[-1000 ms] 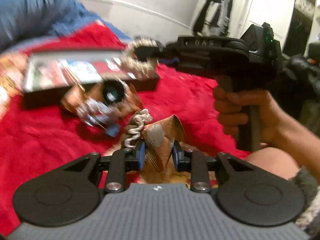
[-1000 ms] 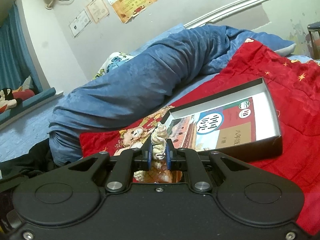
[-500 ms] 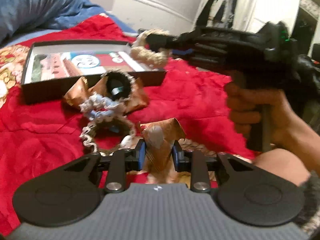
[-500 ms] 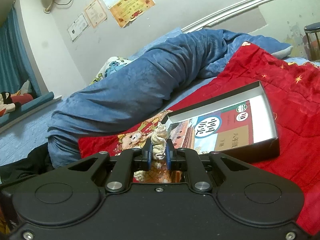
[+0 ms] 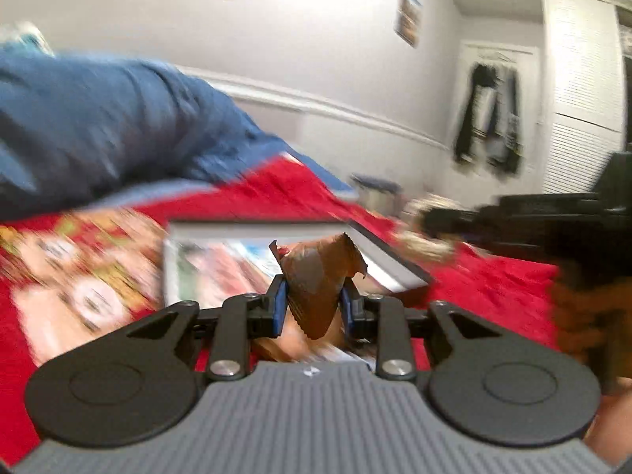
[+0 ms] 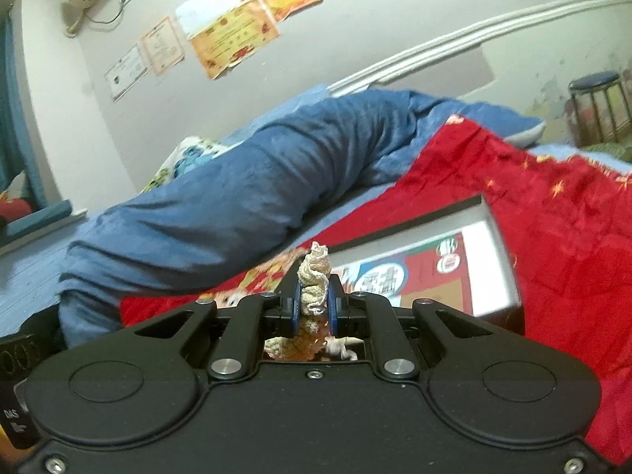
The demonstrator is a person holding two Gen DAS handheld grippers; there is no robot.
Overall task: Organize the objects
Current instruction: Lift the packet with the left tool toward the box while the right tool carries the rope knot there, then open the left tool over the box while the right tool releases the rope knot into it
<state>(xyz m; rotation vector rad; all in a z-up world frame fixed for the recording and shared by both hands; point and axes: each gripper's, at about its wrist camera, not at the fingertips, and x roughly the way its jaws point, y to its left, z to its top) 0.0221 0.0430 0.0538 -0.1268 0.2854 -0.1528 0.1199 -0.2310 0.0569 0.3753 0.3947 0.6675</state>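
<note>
My left gripper (image 5: 314, 296) is shut on a brown crinkled wrapper (image 5: 318, 276) and holds it up in front of the open black box (image 5: 252, 252) with a printed book inside. My right gripper (image 6: 314, 296) is shut on a cream crocheted scrunchie (image 6: 315, 276), held above the red blanket left of the same box (image 6: 489, 260). The right gripper also shows in the left wrist view (image 5: 430, 229), over the box's right edge, with the scrunchie (image 5: 424, 243) in its jaws. The left wrist view is blurred.
A red blanket (image 6: 553, 213) covers the bed, with a rolled blue duvet (image 6: 245, 197) behind the box. A stool (image 6: 596, 102) stands by the far wall. A white wardrobe (image 5: 580, 79) and hanging clothes (image 5: 489, 114) are at the right.
The left gripper has lifted and tilted up with the wrapper, so the other scrunchies and wrappers on the blanket have dropped out of view. The right gripper has tilted up slightly, still holding the scrunchie.
</note>
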